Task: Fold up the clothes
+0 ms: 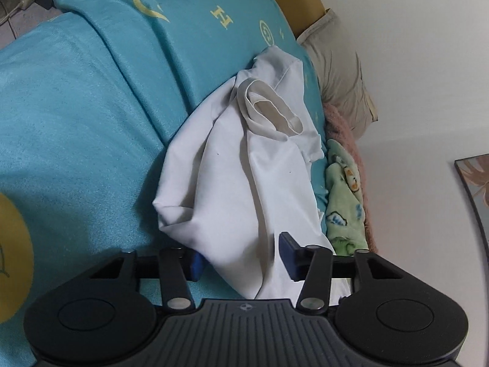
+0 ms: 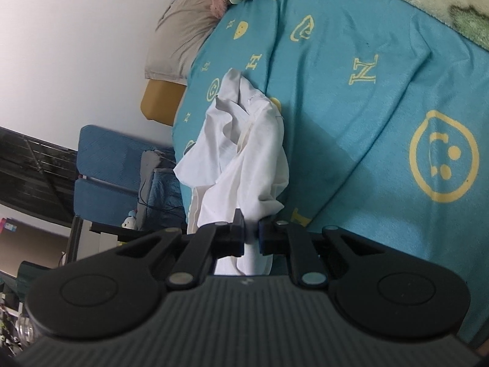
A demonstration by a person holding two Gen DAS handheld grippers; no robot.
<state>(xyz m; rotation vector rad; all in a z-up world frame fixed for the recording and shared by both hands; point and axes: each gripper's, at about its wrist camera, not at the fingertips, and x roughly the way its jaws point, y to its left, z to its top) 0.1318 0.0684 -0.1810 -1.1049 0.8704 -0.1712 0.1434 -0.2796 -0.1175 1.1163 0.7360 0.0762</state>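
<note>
A white T-shirt (image 1: pixel 232 165) lies crumpled on the turquoise bedspread (image 1: pixel 76 122), its neck opening toward the far end. My left gripper (image 1: pixel 241 260) is open, its blue pads on either side of the shirt's near fabric, which lies between them. In the right wrist view the same shirt (image 2: pixel 244 153) hangs bunched from my right gripper (image 2: pixel 251 235), which is shut on a fold of it above the bedspread (image 2: pixel 366 122).
A beige pillow (image 1: pixel 339 70), a pink fuzzy blanket (image 1: pixel 339 122) and a green patterned blanket (image 1: pixel 342 189) lie along the wall. A blue chair (image 2: pixel 107 171) and a desk with clutter stand beside the bed. A framed picture (image 1: pixel 476 189) leans on the wall.
</note>
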